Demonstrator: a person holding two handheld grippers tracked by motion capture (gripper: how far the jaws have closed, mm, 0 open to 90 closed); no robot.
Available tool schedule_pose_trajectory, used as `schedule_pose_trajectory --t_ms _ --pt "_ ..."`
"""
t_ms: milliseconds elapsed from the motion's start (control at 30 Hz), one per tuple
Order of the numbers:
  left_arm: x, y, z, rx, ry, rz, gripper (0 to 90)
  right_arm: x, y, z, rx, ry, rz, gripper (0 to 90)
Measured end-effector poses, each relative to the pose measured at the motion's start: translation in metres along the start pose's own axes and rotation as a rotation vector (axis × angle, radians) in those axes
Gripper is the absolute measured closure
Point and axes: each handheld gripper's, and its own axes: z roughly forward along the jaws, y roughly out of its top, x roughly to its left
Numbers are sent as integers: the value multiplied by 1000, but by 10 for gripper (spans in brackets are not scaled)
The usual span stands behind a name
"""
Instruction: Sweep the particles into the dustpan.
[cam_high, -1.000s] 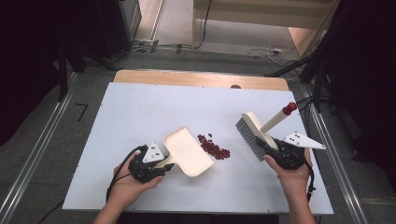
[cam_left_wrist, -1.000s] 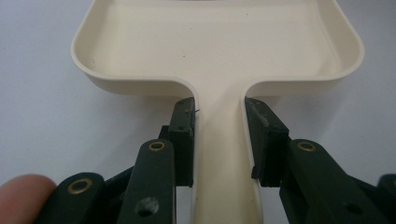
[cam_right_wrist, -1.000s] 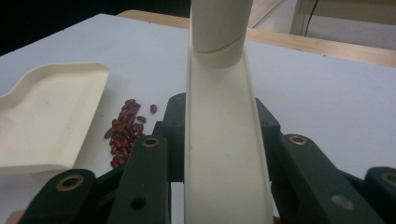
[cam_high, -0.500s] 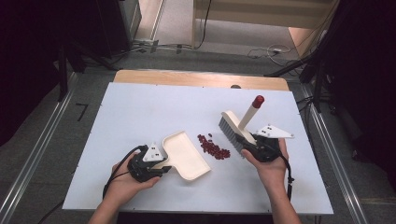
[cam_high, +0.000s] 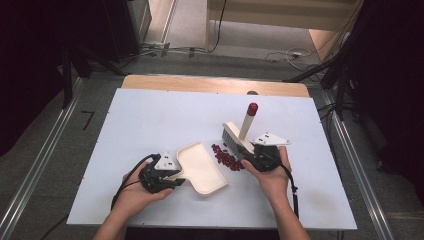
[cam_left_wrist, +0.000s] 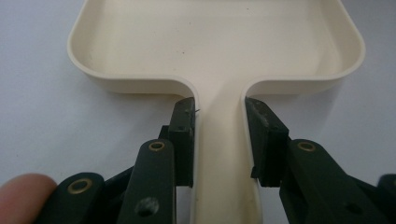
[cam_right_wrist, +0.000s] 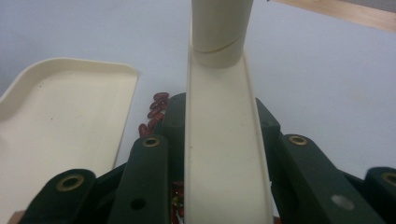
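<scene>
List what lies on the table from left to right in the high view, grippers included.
left gripper → cream dustpan → pile of red beans → brush with its red-tipped handle, clamped in the right gripper.

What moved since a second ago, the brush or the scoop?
The brush, clamped in the right gripper, slid left across the table until its bristles met the red beans. The beans have bunched slightly closer to the dustpan. The left gripper kept its hold on the dustpan's handle, and the pan stayed where it was, with no beans in it yet.
</scene>
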Motion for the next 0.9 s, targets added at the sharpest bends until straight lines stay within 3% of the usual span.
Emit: schedule_pose_trajectory --t_ms 200,300,400,467,567,667,900 --pt "5 0 2 3 -46 -42 663 12 5 6 29 -18 -29 654" --pt "7 0 2 1 -51 -44 663 17 5 9 40 -13 -44 654" --pt "5 1 3 9 -37 -31 663 23 5 10 46 0 -58 654" --pt "2 2 4 27 -15 -2 663 27 5 10 52 11 -62 654" --pt "-3 6 4 53 18 25 664 29 6 11 53 -1 -72 654" --pt "-3 7 5 67 22 22 664 27 5 11 53 10 -51 654" --pt "-1 7 7 81 4 14 664 33 6 12 61 38 -64 654"
